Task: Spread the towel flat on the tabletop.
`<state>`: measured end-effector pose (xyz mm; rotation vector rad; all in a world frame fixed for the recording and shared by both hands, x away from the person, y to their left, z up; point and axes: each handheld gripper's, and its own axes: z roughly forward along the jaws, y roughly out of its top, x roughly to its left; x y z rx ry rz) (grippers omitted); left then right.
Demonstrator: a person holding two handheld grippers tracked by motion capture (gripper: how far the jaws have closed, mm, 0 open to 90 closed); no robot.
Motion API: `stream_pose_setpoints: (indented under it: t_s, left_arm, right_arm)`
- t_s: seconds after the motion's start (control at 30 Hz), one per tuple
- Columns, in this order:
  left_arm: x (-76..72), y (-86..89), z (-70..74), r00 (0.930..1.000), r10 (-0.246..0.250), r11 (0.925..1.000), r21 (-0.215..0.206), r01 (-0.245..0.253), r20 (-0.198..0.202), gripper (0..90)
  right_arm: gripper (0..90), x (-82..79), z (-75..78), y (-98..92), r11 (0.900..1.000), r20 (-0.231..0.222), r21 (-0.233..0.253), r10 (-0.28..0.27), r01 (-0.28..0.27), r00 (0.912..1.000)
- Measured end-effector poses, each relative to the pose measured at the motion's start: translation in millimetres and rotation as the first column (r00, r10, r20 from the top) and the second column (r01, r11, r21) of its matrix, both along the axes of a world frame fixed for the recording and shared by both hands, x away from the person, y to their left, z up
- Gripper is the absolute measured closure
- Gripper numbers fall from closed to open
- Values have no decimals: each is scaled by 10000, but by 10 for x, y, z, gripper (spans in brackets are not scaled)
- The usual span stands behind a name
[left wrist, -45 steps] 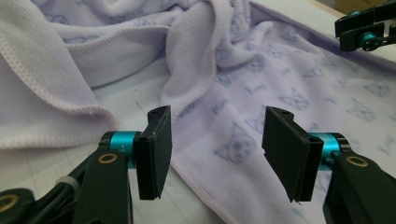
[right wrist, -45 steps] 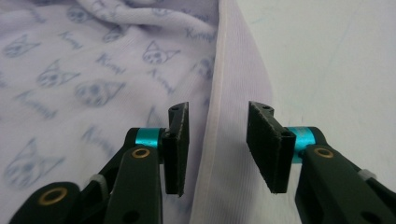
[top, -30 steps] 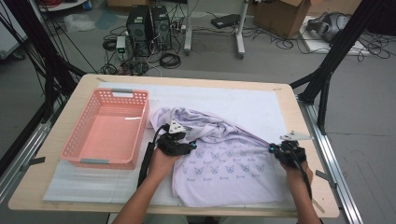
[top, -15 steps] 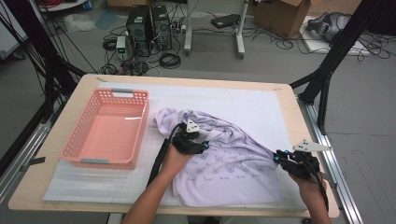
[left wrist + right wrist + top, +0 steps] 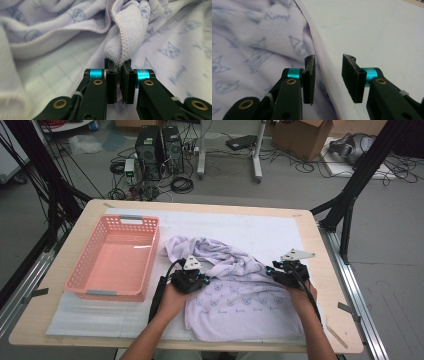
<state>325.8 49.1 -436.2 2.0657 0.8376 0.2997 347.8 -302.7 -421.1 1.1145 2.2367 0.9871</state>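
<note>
Pale plywood edges the table (image 5: 320, 270) I work at, with a white foam mat over its middle and cables, computer towers and a cardboard box on the grey floor beyond. On the mat lies the lavender garment (image 5: 240, 295), a soft knit printed with small blue cat faces, its lower half spread flat and its upper half bunched into rumpled folds that trail toward the far left; its long axis runs from the near edge up toward the coral plastic basket (image 5: 115, 257), a lattice-walled rectangle just left of it. My left gripper (image 5: 119, 67) is clamped on a thick stitched hem, the fleecy underside bulging out above the black jaws. My right gripper (image 5: 328, 72) stands spread, its jaws straddling the garment's right edge where cloth meets bare mat, with nothing pinched. Compared with half a second ago, my left gripper has dropped back down and left toward the cloth's left edge, and my right gripper has moved from the near right corner up along the right edge.
</note>
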Motion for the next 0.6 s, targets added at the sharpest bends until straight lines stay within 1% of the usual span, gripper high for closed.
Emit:
stream_pose_setpoints:
  t_s: [0.03,0.1,0.17,0.2,0.23,0.27,0.3,0.33,0.37,0.47,0.53,0.57,0.6]
  left_arm:
    - [-38,41,1,10000,7,10000,-78,-7,-22,844]
    - [-110,115,-7,10000,46,9997,-259,-47,-40,844]
    - [-183,176,-27,9999,68,9993,-380,-72,-91,844]
    - [-218,205,-39,9999,67,9991,-430,-71,-95,844]
    - [-254,229,-49,9999,47,9988,-478,-53,-119,844]
    - [-289,246,-59,9999,36,9986,-523,-42,-128,844]
    - [-323,259,-65,9999,1,9985,-544,-7,-114,845]
    - [-357,265,-69,9999,-18,9981,-620,11,-113,844]
    - [-384,273,-67,9999,-85,9982,-593,79,-92,844]
    - [-459,275,-54,9997,-234,9973,-694,231,-32,844]
    - [-502,263,-50,9994,-330,9960,-829,324,-64,844]
    - [-522,253,-50,9991,-423,9957,-831,416,-76,844]
    - [-542,241,-52,9988,-486,9955,-824,478,-81,844]
  right_arm:
    - [632,45,-21,52,9998,-159,-158,71,-73,9998]
    - [674,130,-69,122,9991,-496,-363,222,-241,9985]
    - [772,182,-117,157,9989,-930,-269,364,-391,9950]
    - [825,191,-137,164,9985,-1078,-248,465,-494,9931]
    - [844,191,-149,162,9980,-1284,-191,579,-608,9900]
    - [856,179,-146,151,9979,-1337,-140,607,-631,9892]
    - [861,163,-132,131,9977,-1352,-114,648,-670,9887]
    - [863,138,-113,105,9980,-1324,-199,573,-605,9895]
    - [864,106,-92,76,9984,-1300,-354,403,-452,9907]
    - [864,-31,-44,-44,9970,-1260,-764,31,-128,9920]
    - [863,-143,-29,-160,9974,-1354,-721,-99,1,9907]
    - [863,-207,-27,-215,9977,-1420,-673,-98,2,9898]
    - [863,-270,-28,-266,9978,-1441,-650,16,-111,9896]
